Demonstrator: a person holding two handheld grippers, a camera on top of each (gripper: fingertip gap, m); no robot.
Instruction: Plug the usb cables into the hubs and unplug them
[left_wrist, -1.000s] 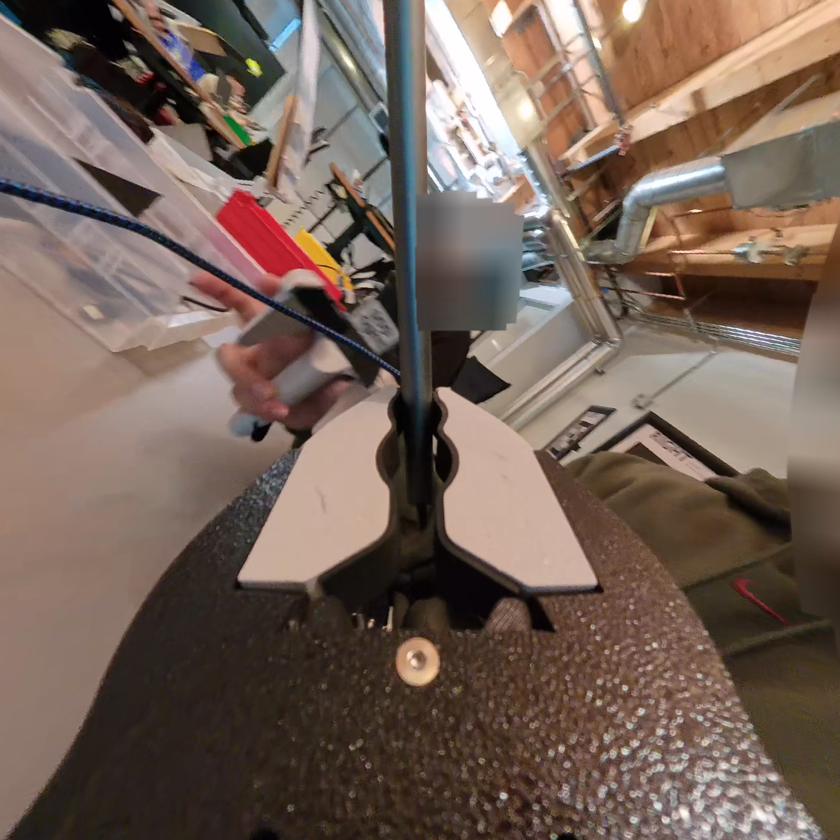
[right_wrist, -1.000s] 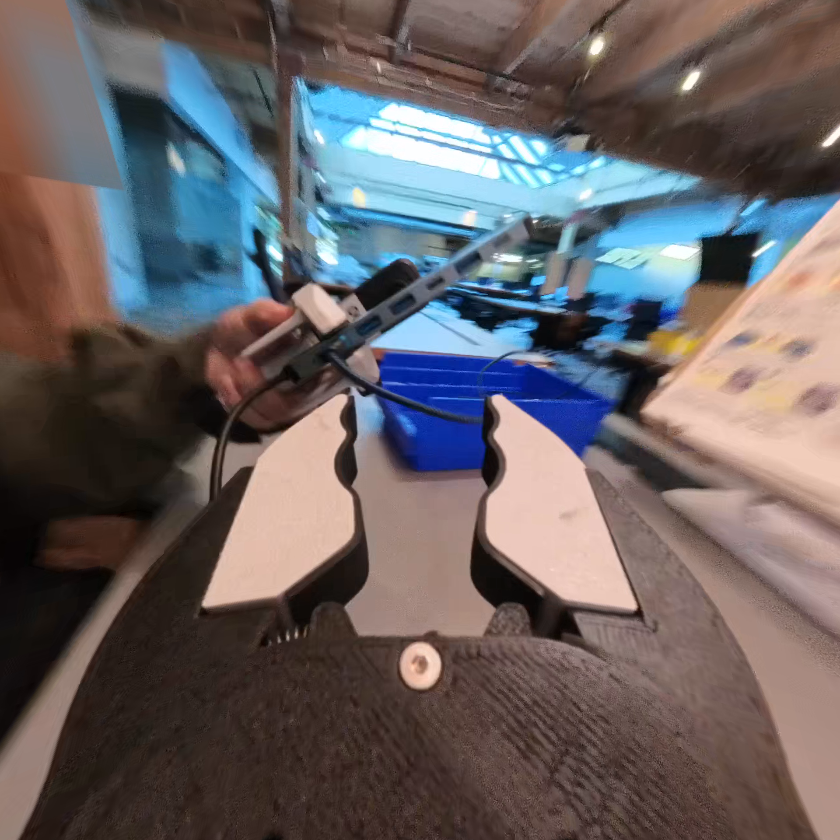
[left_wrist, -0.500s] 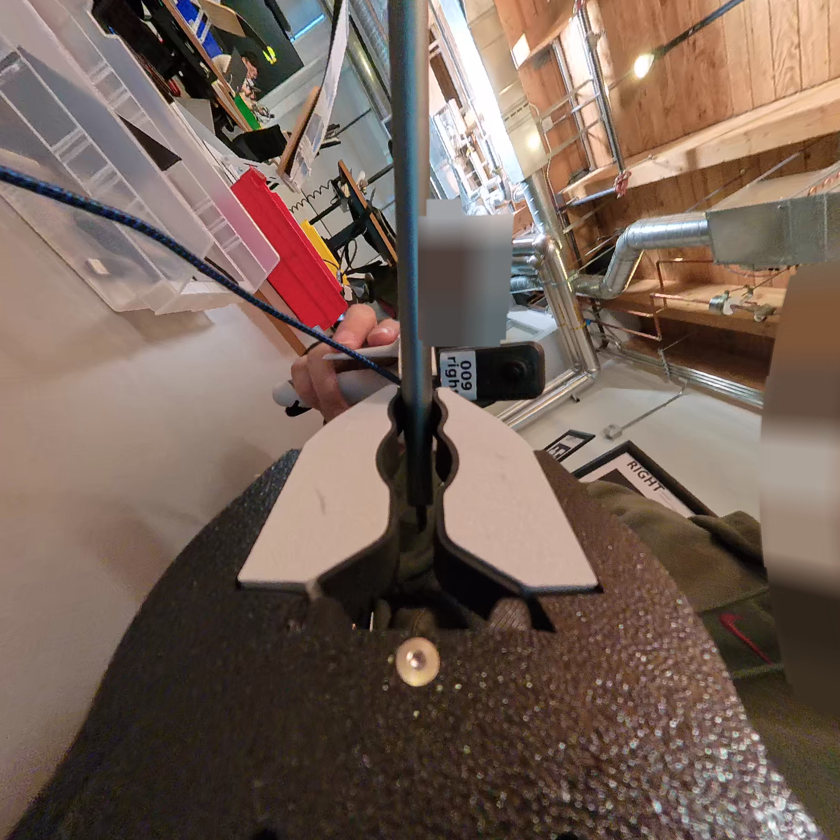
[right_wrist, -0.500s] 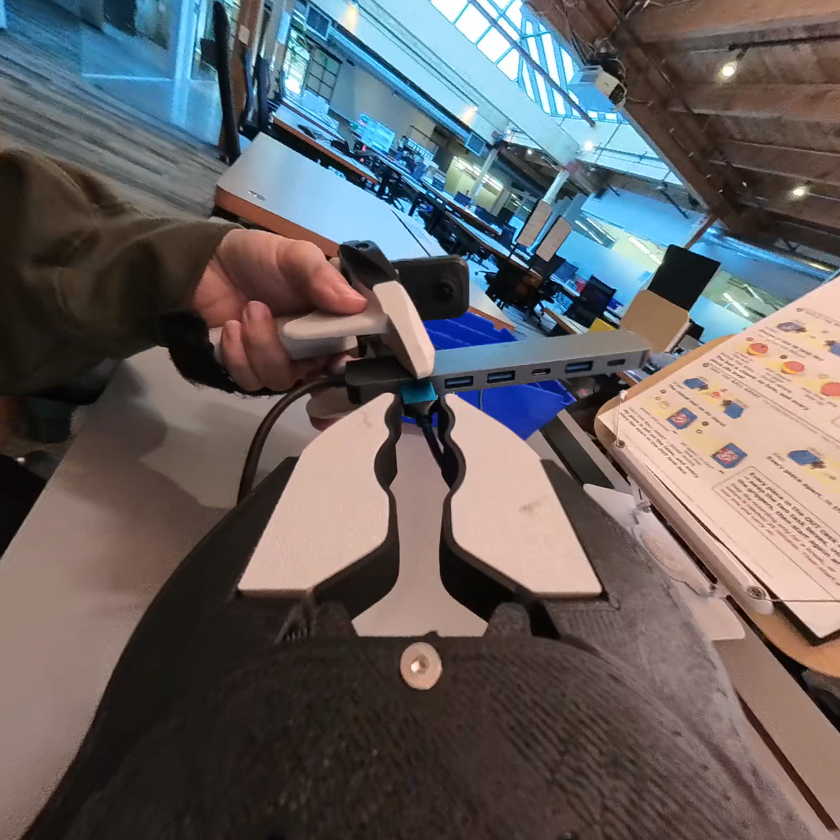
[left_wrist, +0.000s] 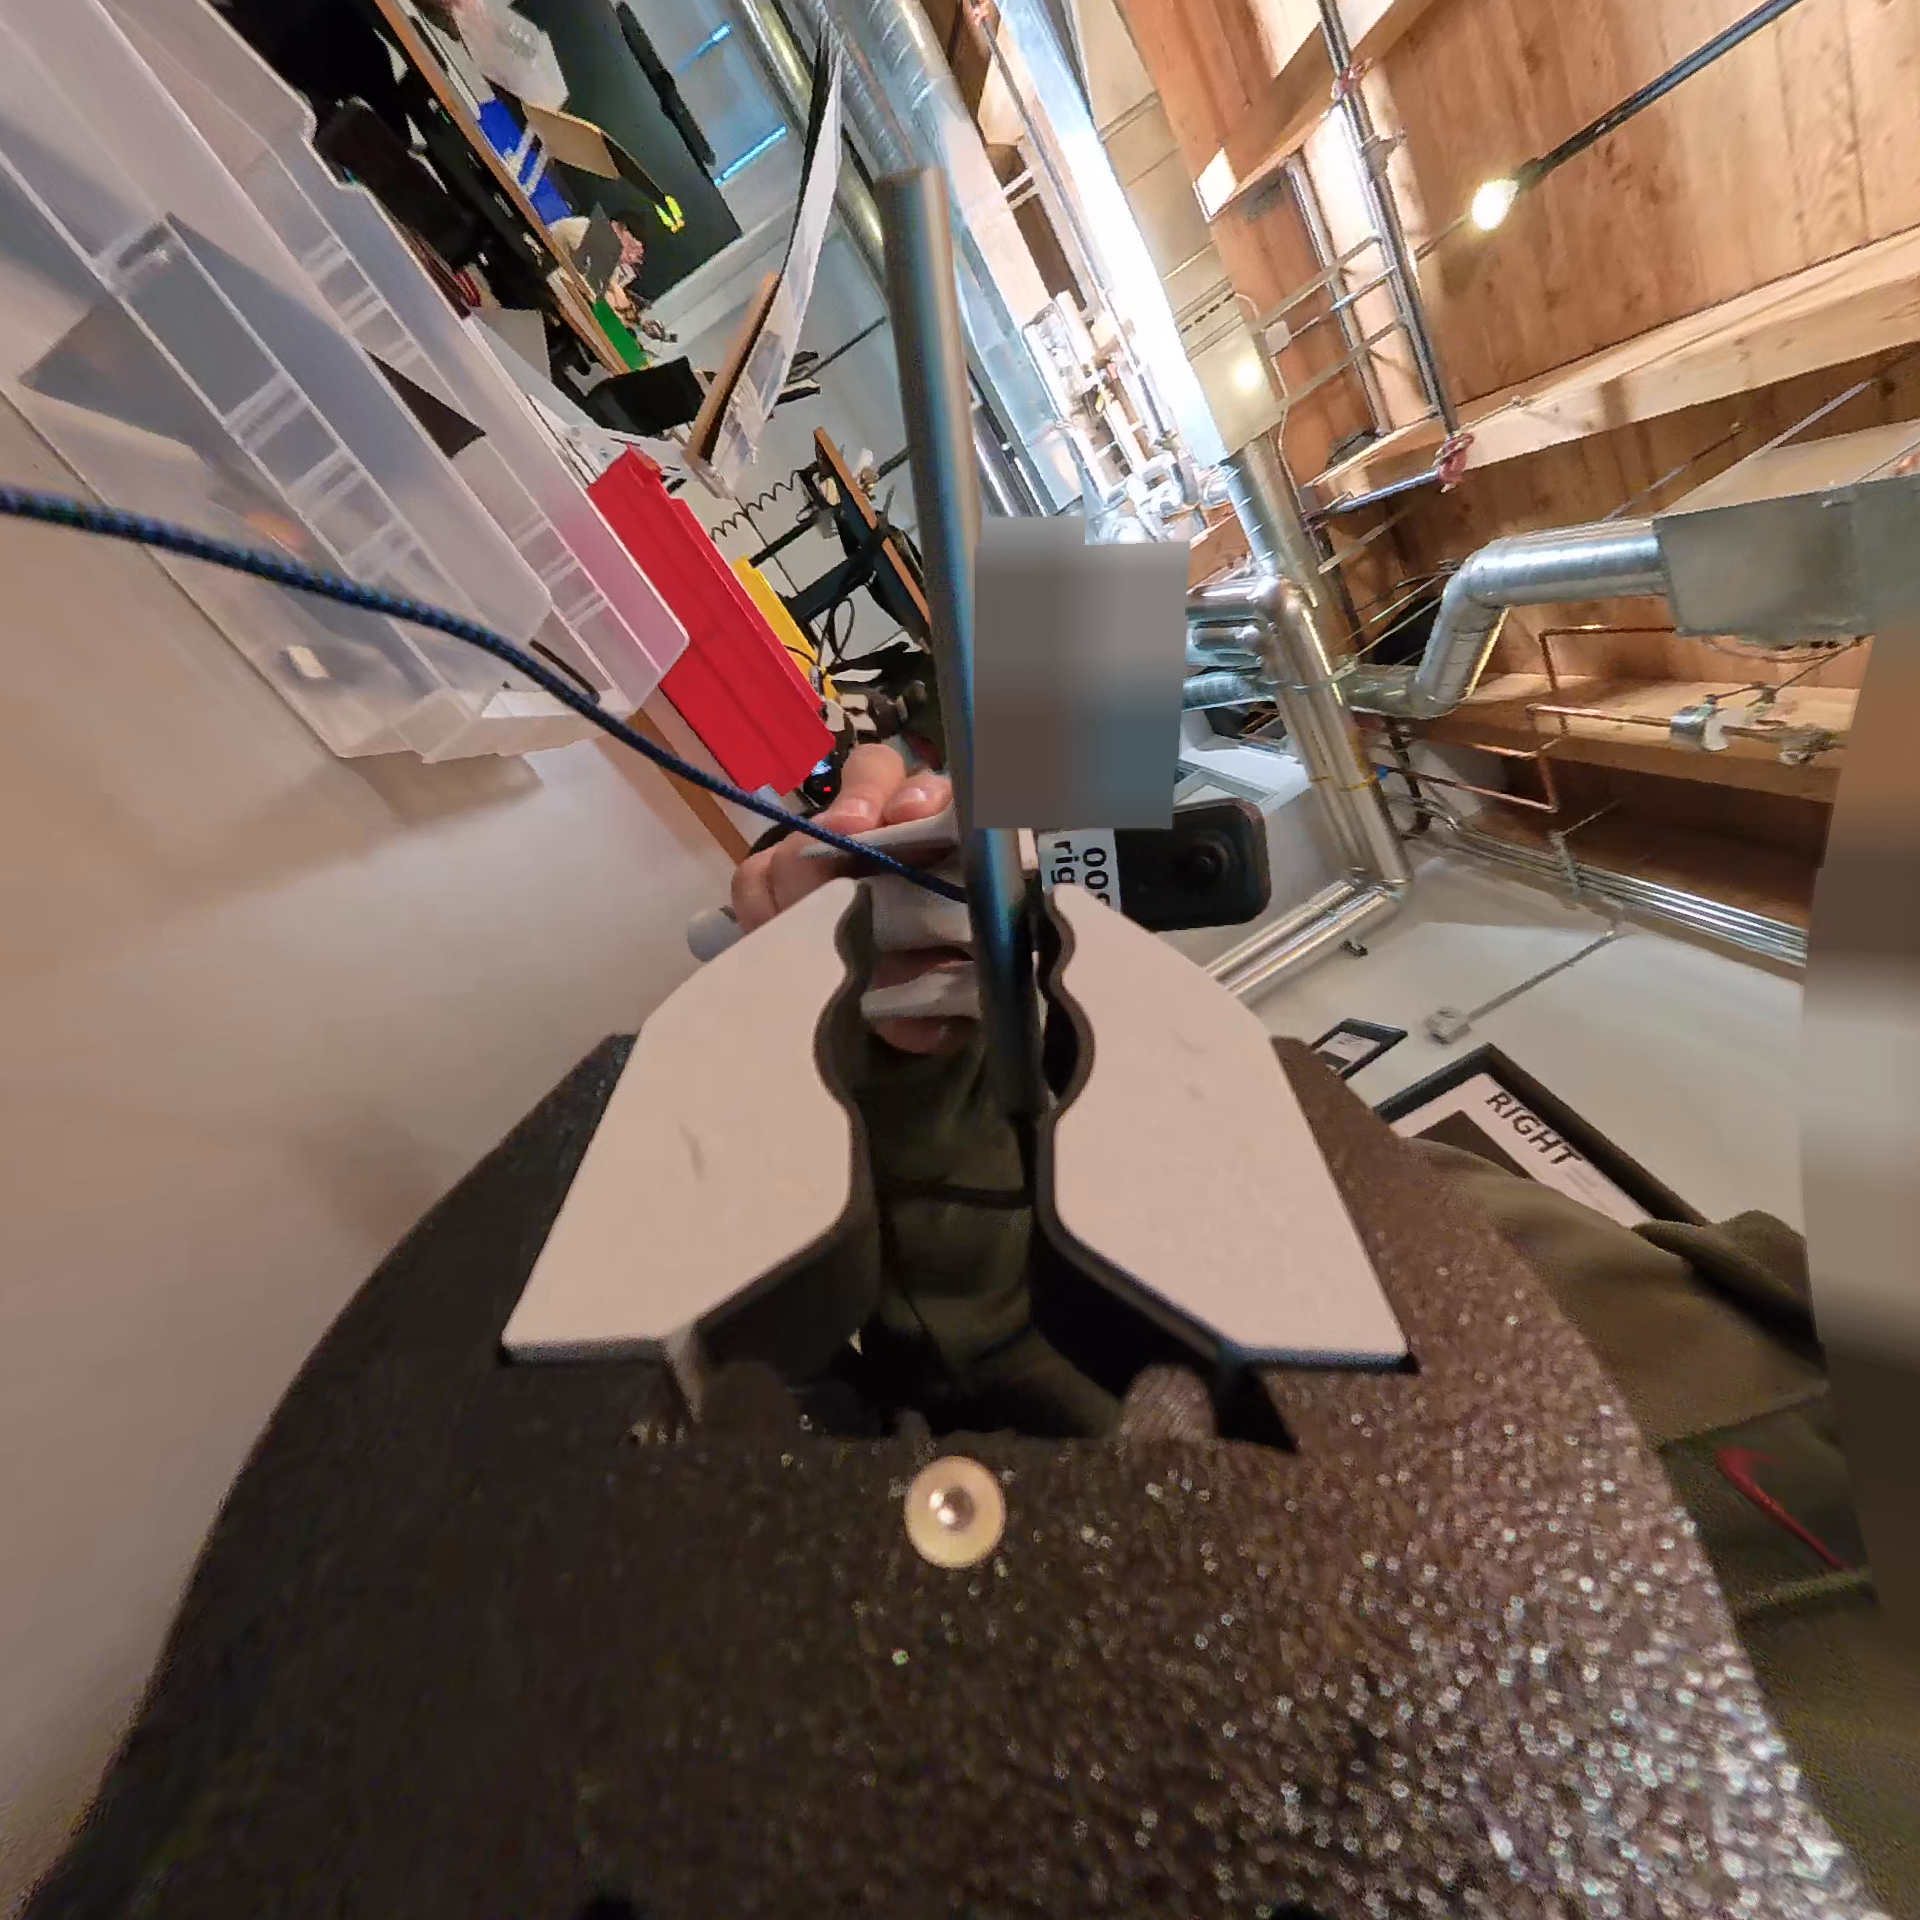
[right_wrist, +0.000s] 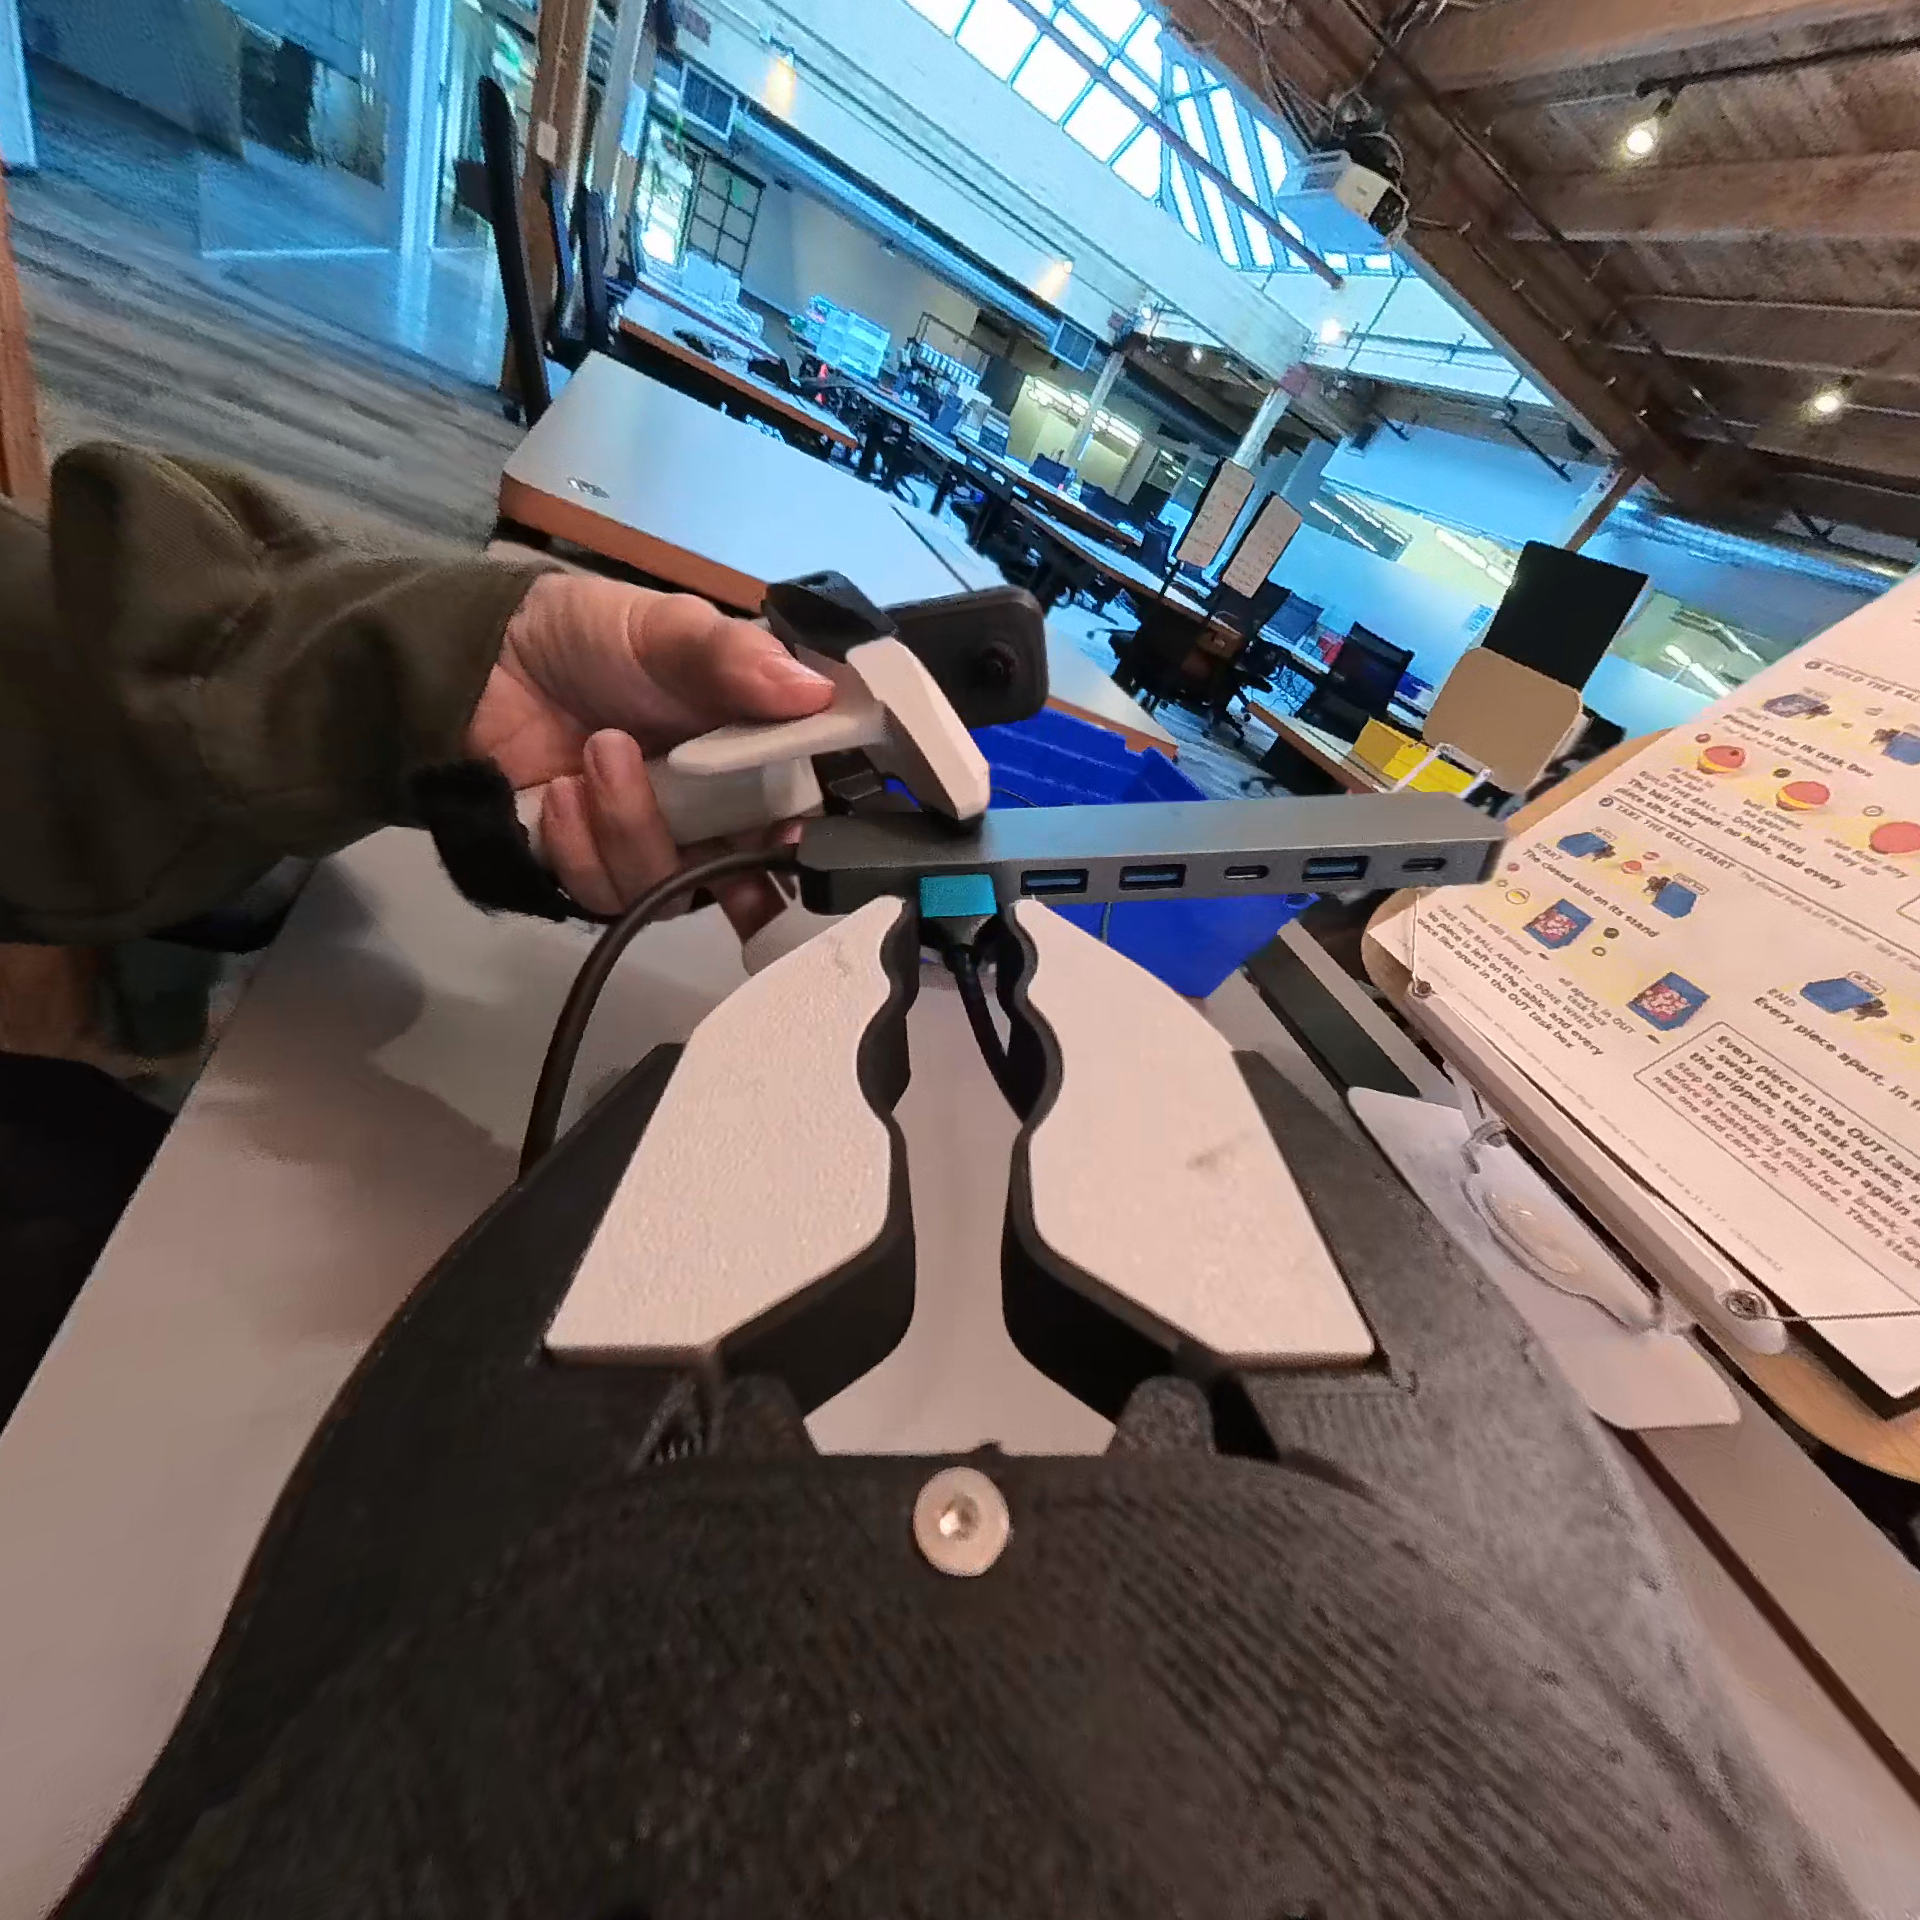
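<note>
Your left gripper (left_wrist: 951, 925) has its jaws spread wider than the USB hub (left_wrist: 925, 416). In the left wrist view the grey hub stands edge-on and rests against the finger on the right side of that view, with a clear gap to the other finger. From the right wrist view, one white finger of that gripper sits on top of the hub's near end, and your left hand (right_wrist: 623, 727) wraps the handle.

The hub (right_wrist: 1195, 831) is held level in the air above the desk (right_wrist: 260, 1195), with its row of ports facing your right gripper (right_wrist: 961, 920). Its own black lead (right_wrist: 582, 997) loops down from the end beside your hand.

Your right gripper is drawn in narrow, pinching the teal USB plug (right_wrist: 956, 896), which is seated in the port nearest your hand. The plug's dark blue braided cable (left_wrist: 312, 582) runs off over the desk.

A blue bin (right_wrist: 1174, 935) sits behind the hub, an instruction sheet (right_wrist: 1714, 935) stands to the right, and a clear plastic organiser (left_wrist: 260, 416) and a red bin (left_wrist: 717, 644) lie beyond.
</note>
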